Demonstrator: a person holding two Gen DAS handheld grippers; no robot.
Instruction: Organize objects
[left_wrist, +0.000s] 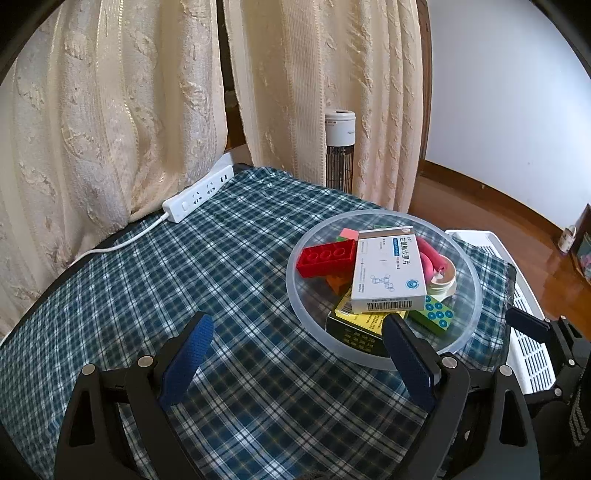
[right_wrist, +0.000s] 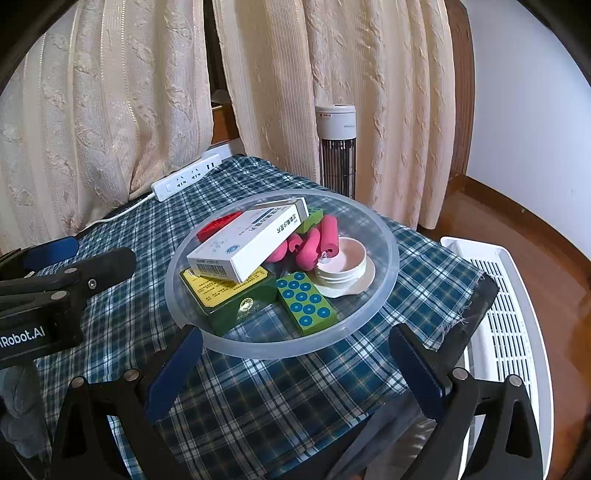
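Note:
A clear plastic bowl (left_wrist: 469, 332) (right_wrist: 388, 243) stands on the blue plaid cloth (left_wrist: 240, 280) (right_wrist: 280, 391). It holds a white medicine box (left_wrist: 388, 273) (right_wrist: 251, 236) on top, a red brick (left_wrist: 325, 258), a green and yellow box (right_wrist: 229, 295), a green dotted block (right_wrist: 306, 308) (left_wrist: 436, 314), pink foam pieces (right_wrist: 317, 240) and a white lid (right_wrist: 343, 266). My left gripper (left_wrist: 299, 354) is open and empty, left of the bowl's near rim. My right gripper (right_wrist: 299, 373) is open and empty, just before the bowl.
A white power strip (left_wrist: 199, 195) (right_wrist: 184, 181) with its cable lies at the table's far left edge by cream curtains (left_wrist: 110, 110). A white slatted rack (right_wrist: 513, 332) (left_wrist: 524, 332) stands off the table's right edge. A tower fan (right_wrist: 338, 147) stands behind.

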